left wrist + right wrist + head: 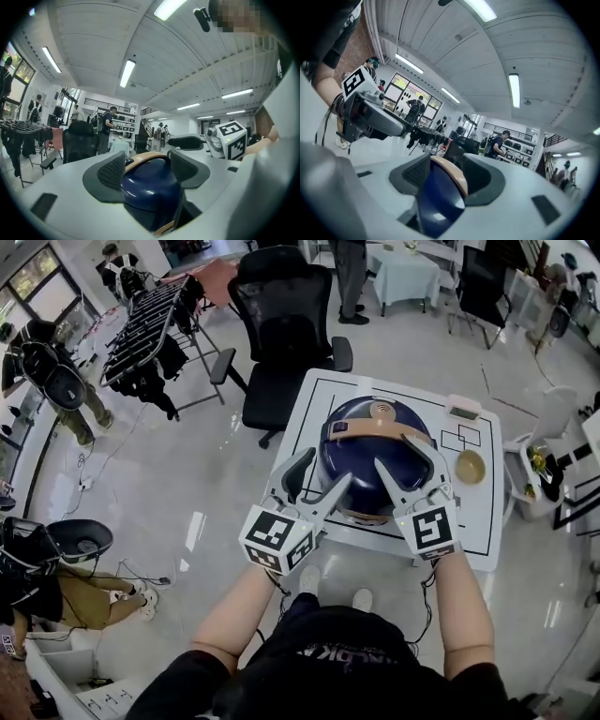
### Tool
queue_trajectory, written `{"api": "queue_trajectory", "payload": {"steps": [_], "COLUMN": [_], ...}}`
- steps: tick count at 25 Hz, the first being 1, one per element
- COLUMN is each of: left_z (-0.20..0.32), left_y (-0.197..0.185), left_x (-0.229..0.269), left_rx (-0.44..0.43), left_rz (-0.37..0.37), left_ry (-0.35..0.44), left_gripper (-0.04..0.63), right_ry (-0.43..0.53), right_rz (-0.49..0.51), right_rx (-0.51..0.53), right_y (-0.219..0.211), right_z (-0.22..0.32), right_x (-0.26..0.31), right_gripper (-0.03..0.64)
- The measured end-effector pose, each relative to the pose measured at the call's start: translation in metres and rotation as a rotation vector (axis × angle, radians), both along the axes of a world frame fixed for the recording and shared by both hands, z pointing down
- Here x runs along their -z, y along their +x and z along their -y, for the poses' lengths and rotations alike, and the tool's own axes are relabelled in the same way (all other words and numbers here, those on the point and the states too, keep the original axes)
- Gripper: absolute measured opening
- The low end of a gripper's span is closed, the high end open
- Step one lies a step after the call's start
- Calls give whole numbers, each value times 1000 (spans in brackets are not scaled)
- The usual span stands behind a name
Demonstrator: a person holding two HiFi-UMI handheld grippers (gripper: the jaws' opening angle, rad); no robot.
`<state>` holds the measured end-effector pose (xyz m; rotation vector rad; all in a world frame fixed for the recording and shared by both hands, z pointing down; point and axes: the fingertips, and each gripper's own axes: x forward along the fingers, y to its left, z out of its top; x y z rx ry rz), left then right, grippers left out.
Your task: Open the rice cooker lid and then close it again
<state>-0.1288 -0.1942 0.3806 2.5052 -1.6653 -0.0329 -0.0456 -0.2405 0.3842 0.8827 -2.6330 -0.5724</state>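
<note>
A dark blue rice cooker [361,451] with a tan handle band [375,432] stands on the white table [486,526], and its domed lid looks down. My left gripper [324,474] is open at the cooker's front left, one finger on each side of the lid's edge. At the front right my right gripper [405,457] is open too, its fingers spread over the lid. In the left gripper view the blue dome [150,185] fills the gap between the jaws of the left gripper [147,169]. In the right gripper view the right gripper [447,180] straddles the blue lid [438,204] and the tan band [453,176].
A tan bowl [470,466] and a small white device [463,411] sit on the table right of the cooker. A black office chair [281,334] stands behind the table and a clothes rack [141,334] at the far left. People stand about the room.
</note>
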Motion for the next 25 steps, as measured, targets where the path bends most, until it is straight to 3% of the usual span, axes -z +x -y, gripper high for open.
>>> {"api": "queue_trajectory", "payload": {"steps": [13, 20, 25], "left_z": [55, 82, 92], "left_y": [-29, -32, -33], "left_x": [-13, -16, -18], "left_rx": [-165, -242, -279], "left_rz": [-3, 1, 25], "left_ry": [-27, -33, -31], "left_gripper": [287, 272, 206], "right_ry": [188, 216, 237], "right_rz": [-420, -550, -596], "right_rx": [-152, -206, -229], "right_y": [-28, -32, -34], "right_z": [41, 55, 62], "right_x": [-37, -42, -45], "right_gripper": [204, 204, 204]}}
